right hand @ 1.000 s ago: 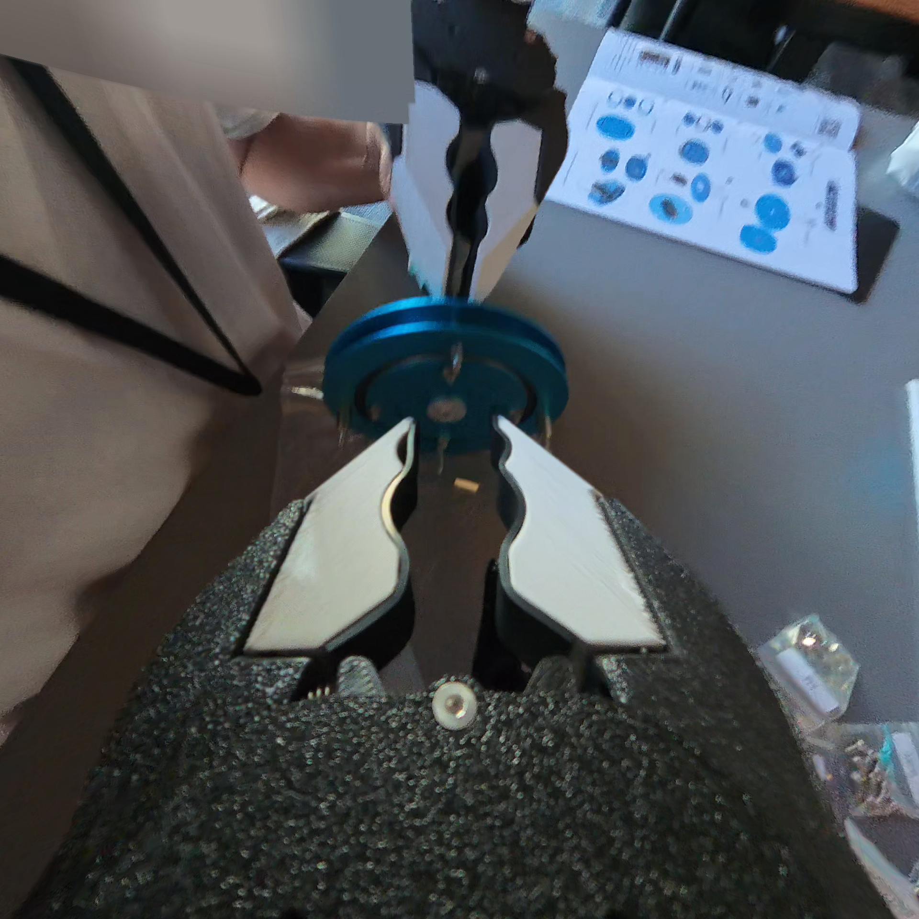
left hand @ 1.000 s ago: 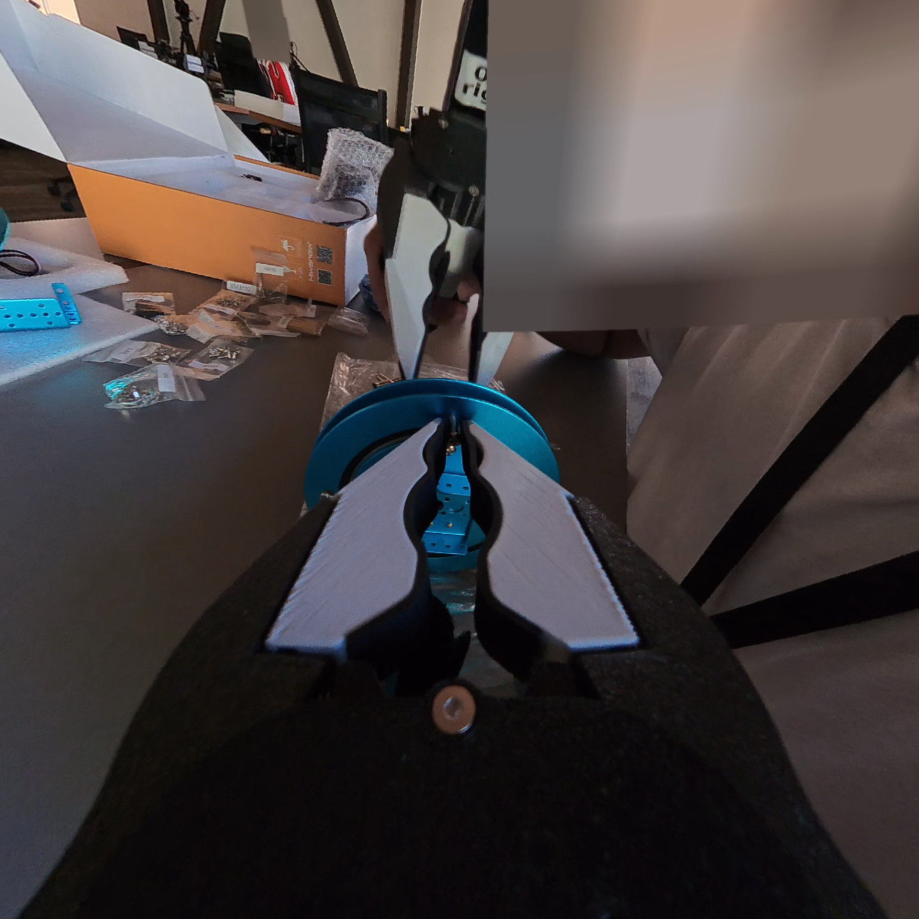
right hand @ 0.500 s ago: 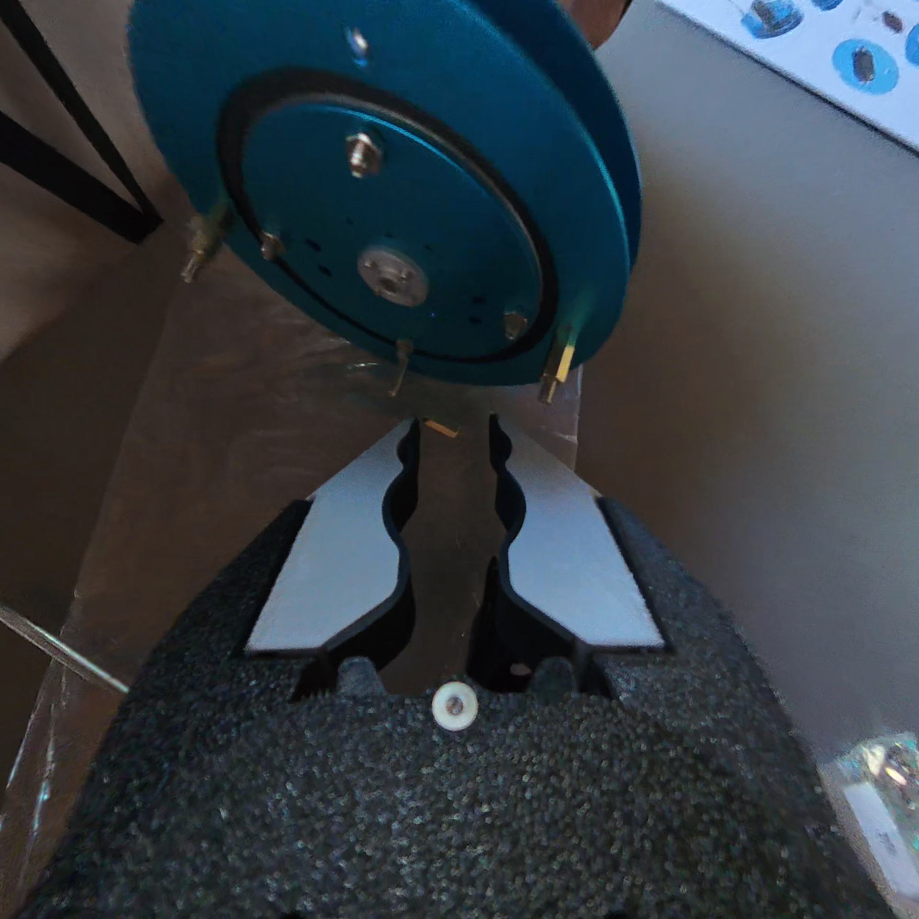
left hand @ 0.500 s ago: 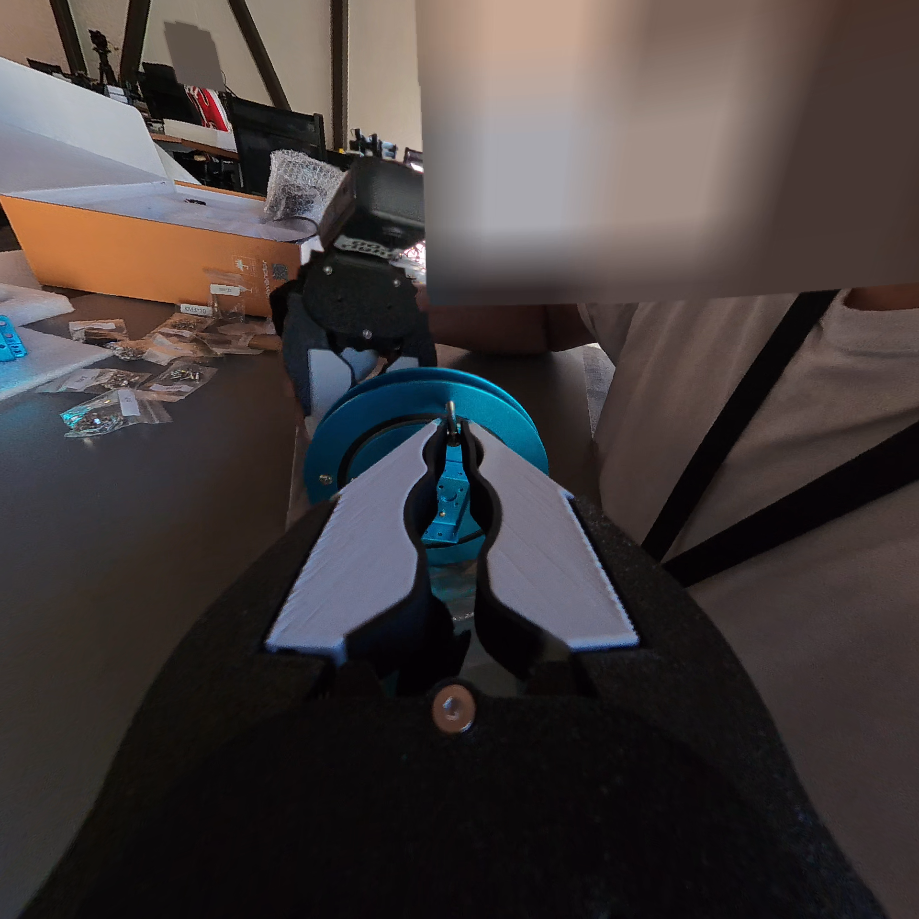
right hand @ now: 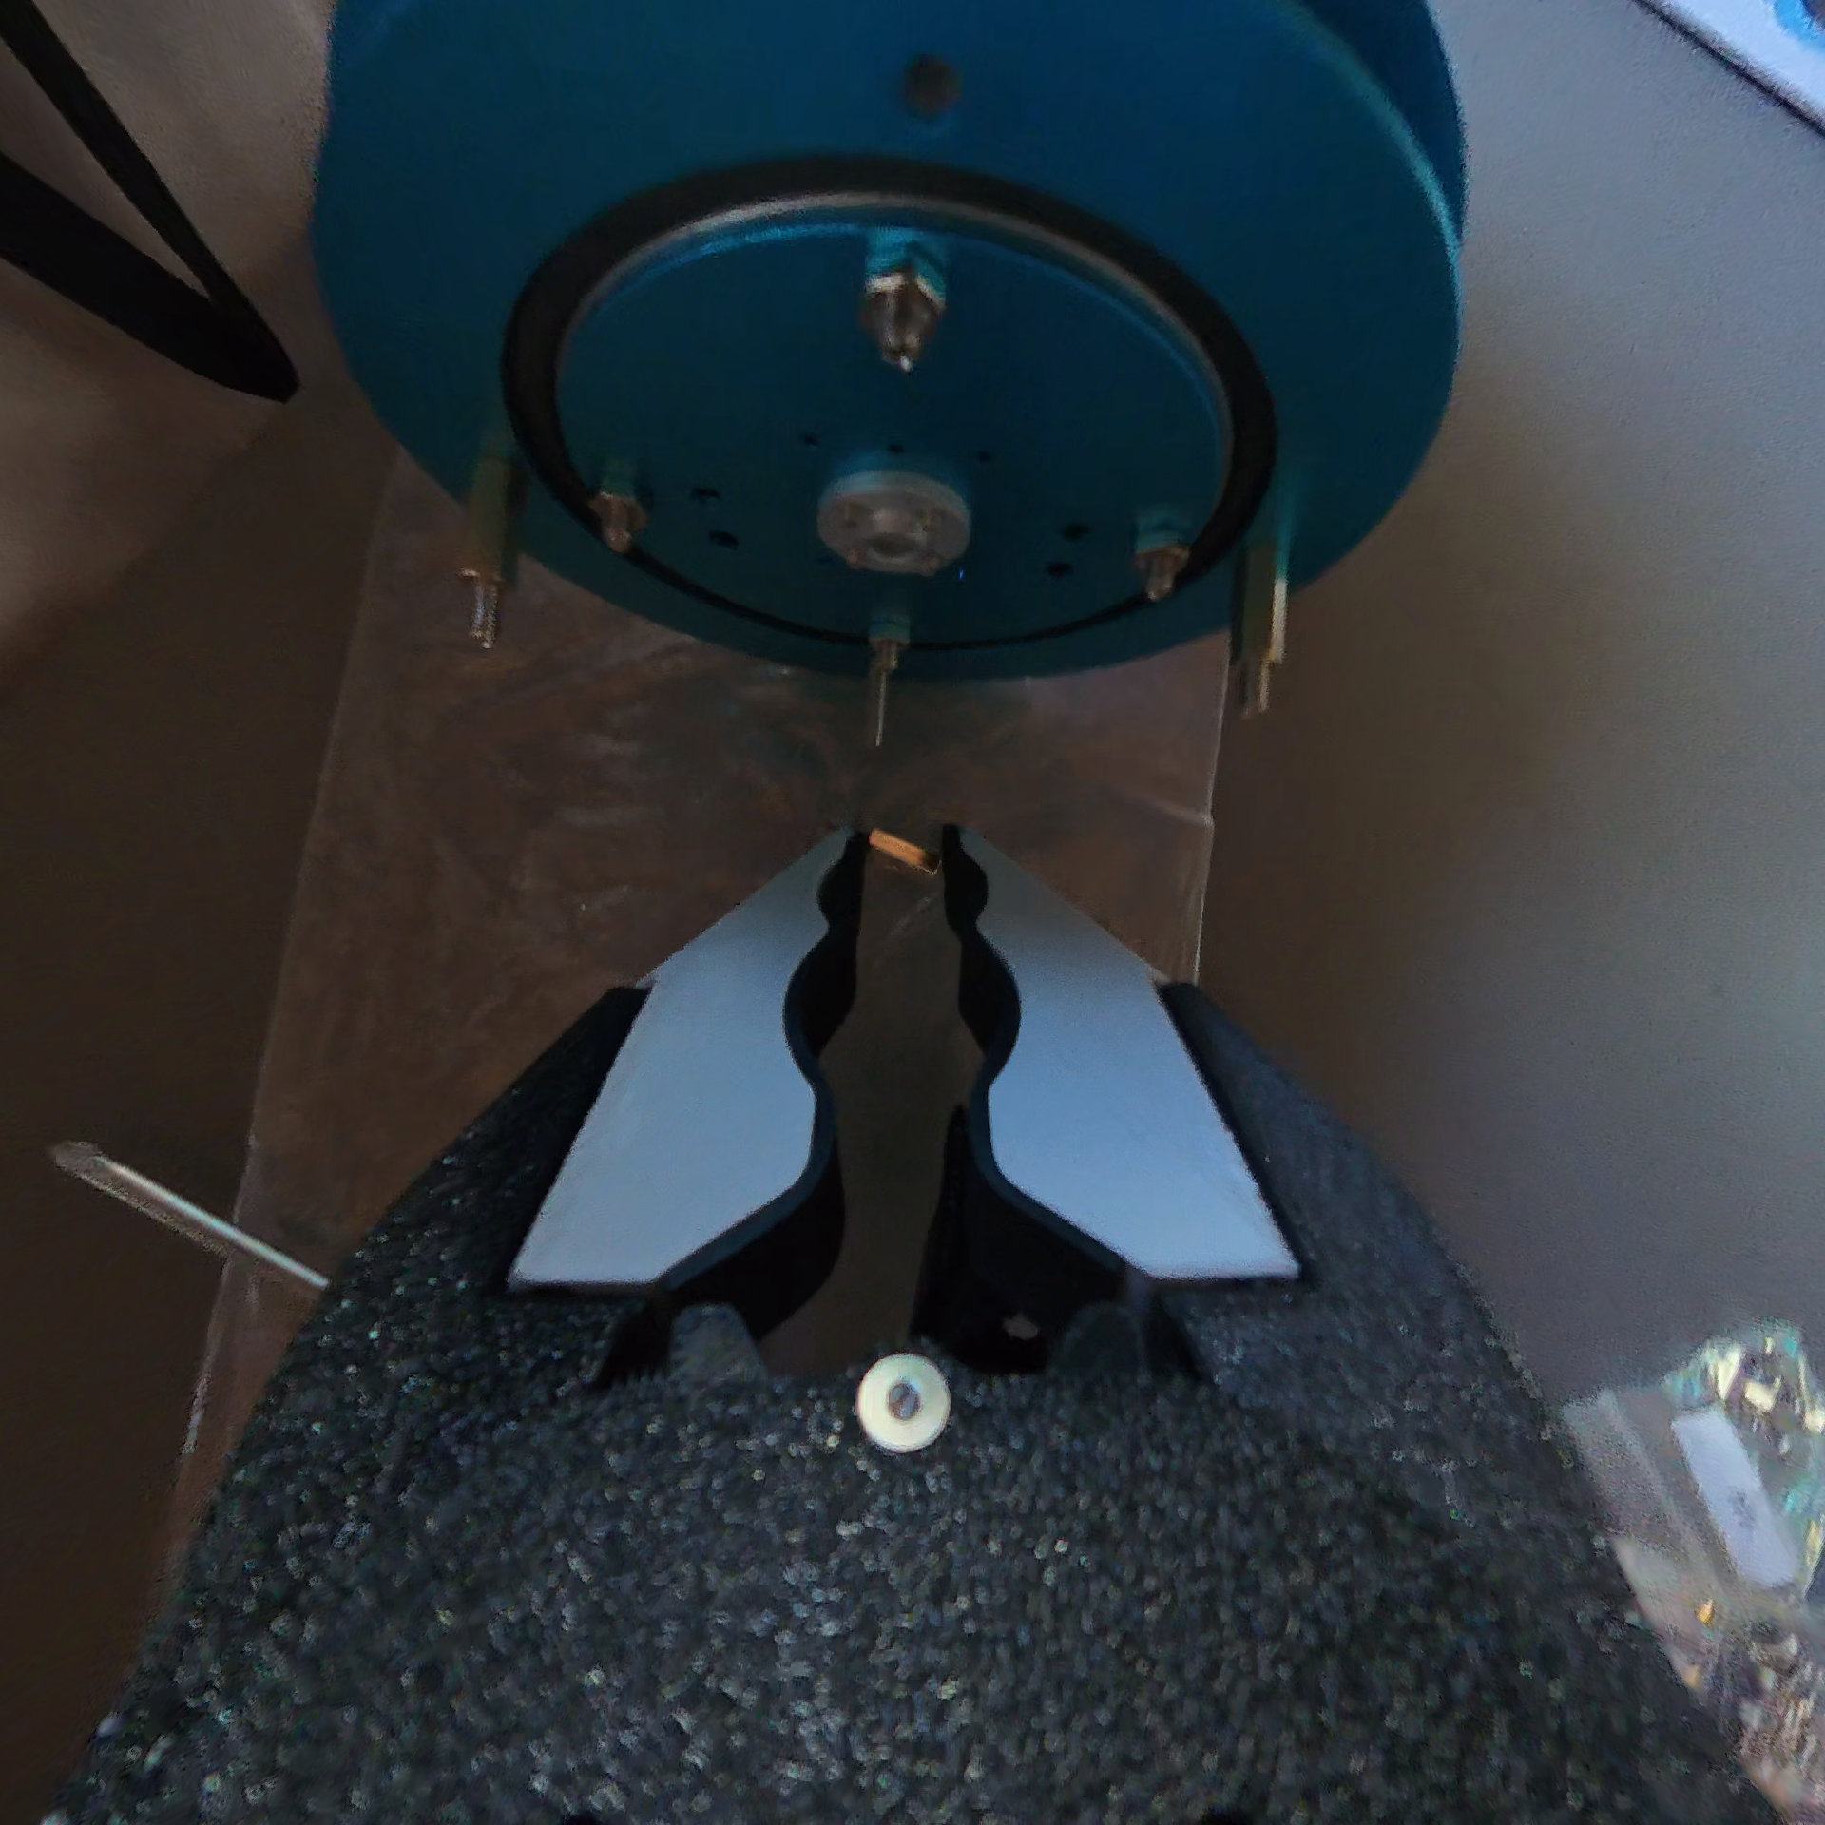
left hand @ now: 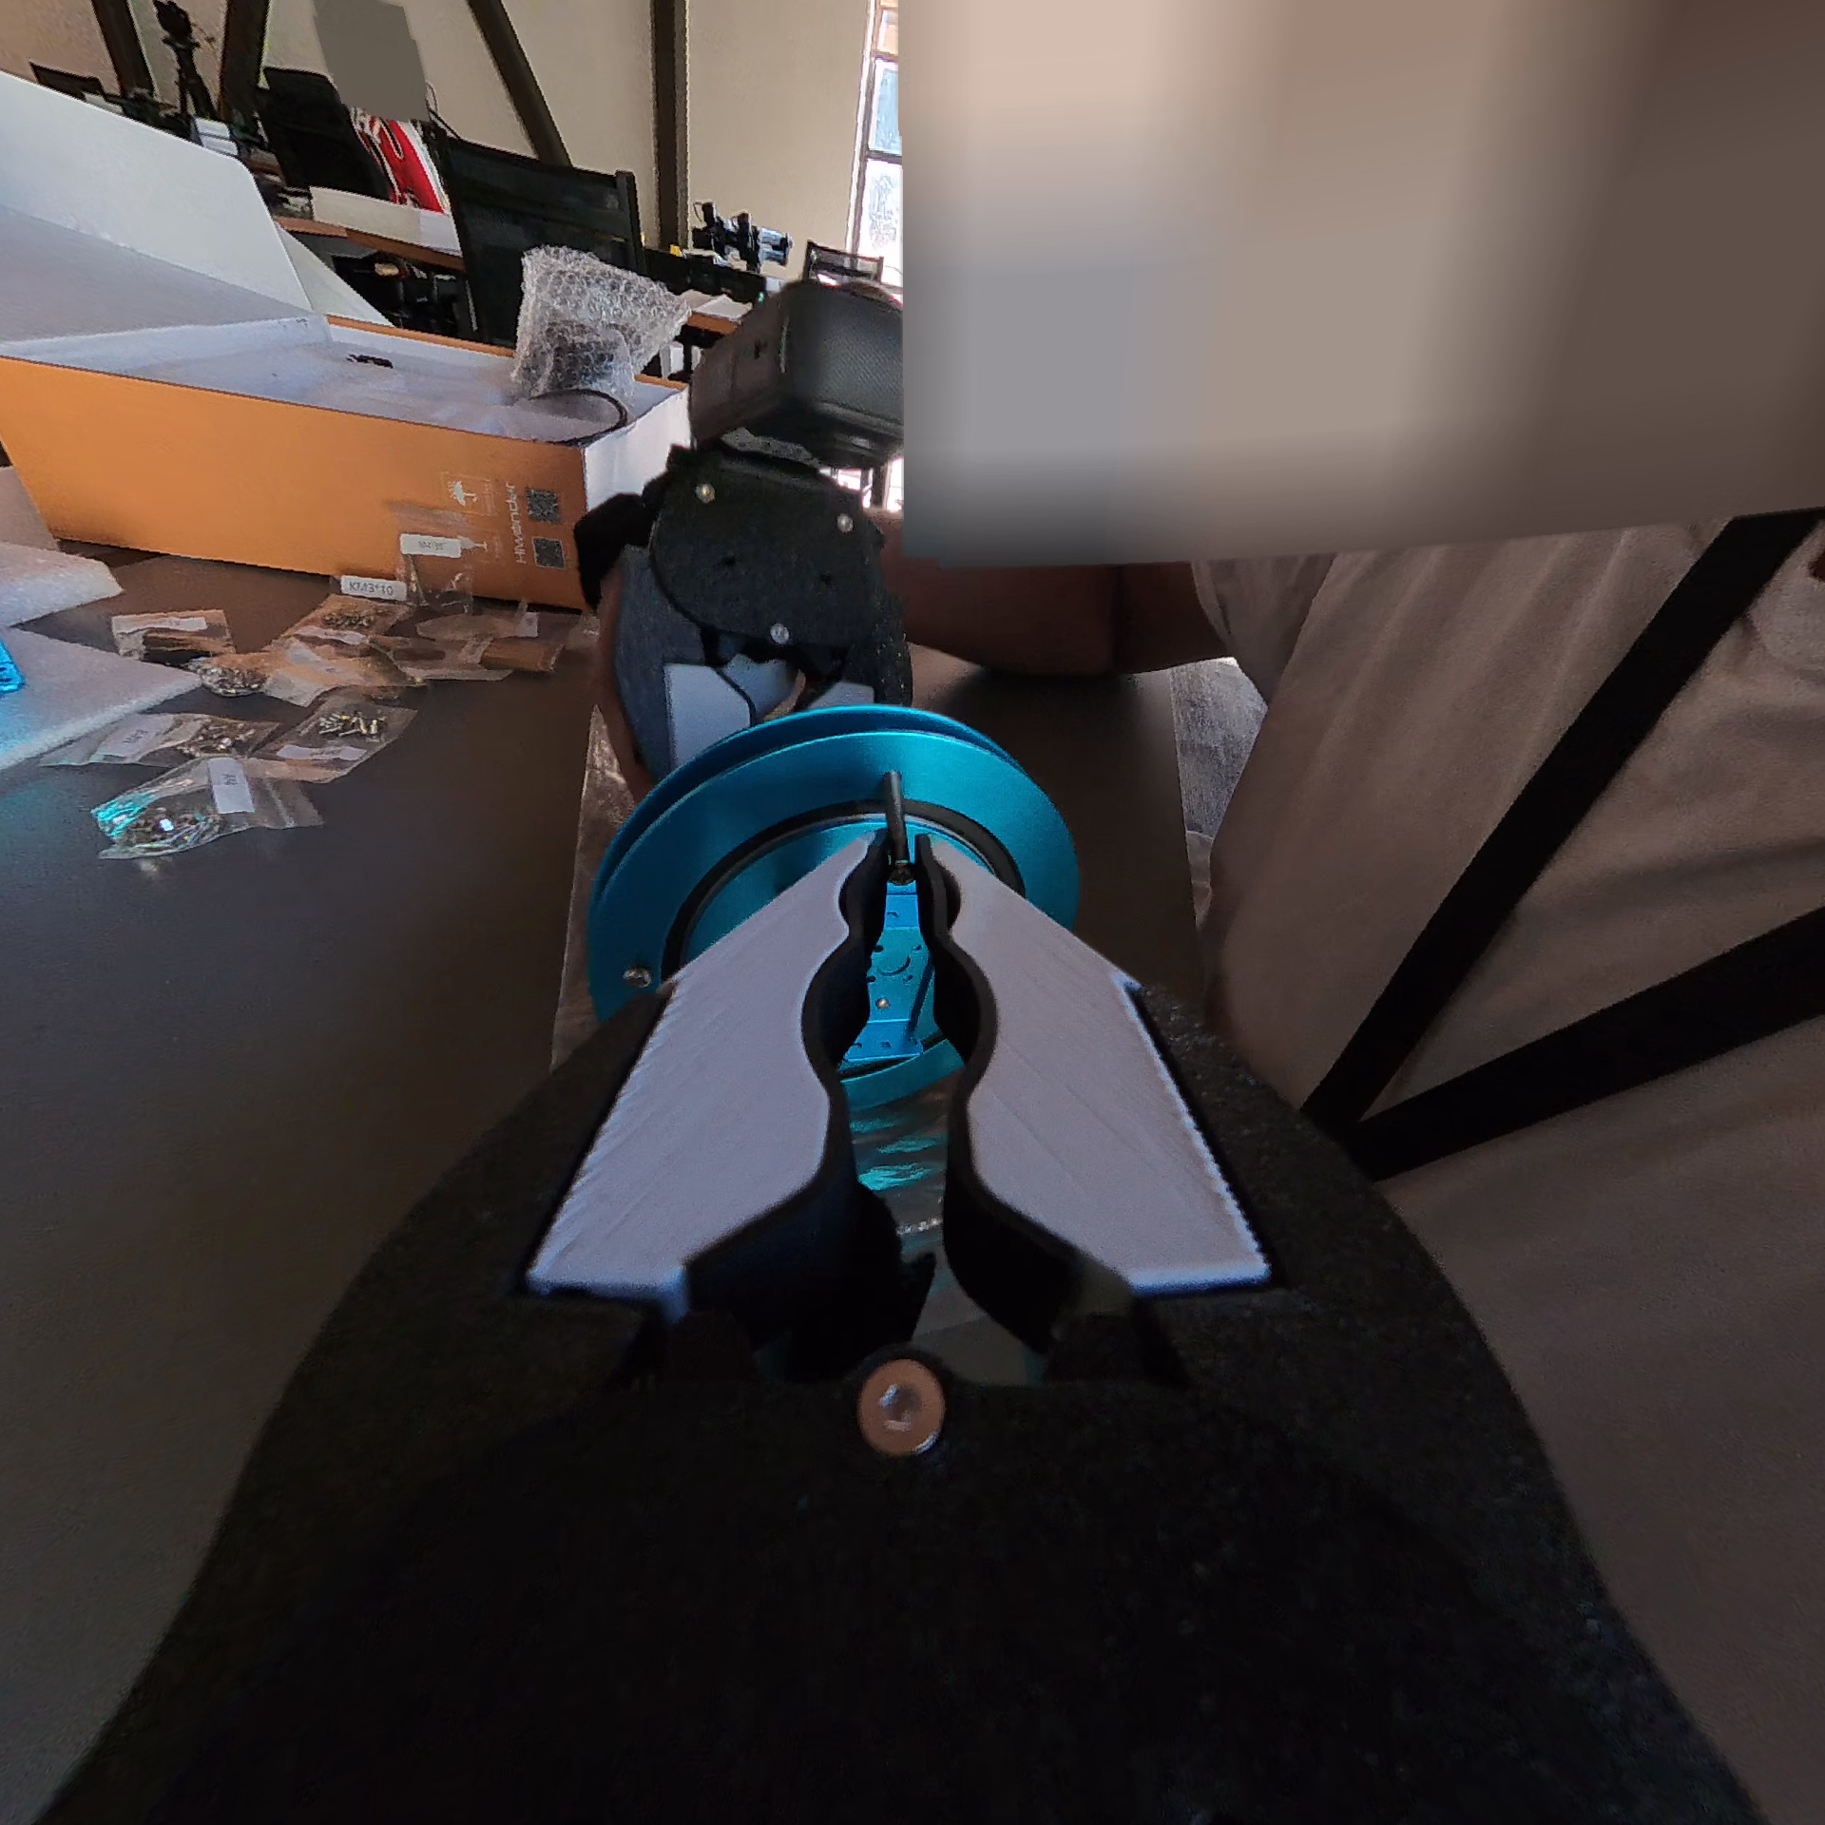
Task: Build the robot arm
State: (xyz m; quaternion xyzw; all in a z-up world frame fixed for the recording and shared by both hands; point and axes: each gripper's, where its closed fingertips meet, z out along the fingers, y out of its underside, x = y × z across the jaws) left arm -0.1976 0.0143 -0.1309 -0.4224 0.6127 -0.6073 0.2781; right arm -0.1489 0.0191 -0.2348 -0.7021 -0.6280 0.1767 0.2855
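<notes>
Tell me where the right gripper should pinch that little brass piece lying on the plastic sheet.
Pinch the brass piece across its middle, coming straight down from above: it lies flat on the plastic sheet, between the open fingertips of the right gripper. Its long axis seems to span the gap, so a quarter wrist turn would likely grip better. Stay clear of the blue wheel and its studs ahead.

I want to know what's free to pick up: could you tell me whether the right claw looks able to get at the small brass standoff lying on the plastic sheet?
Probably yes. The right claw is open, the brass standoff lies between its fingertips, and the blue wheel hangs beyond it, not in the way.
</notes>
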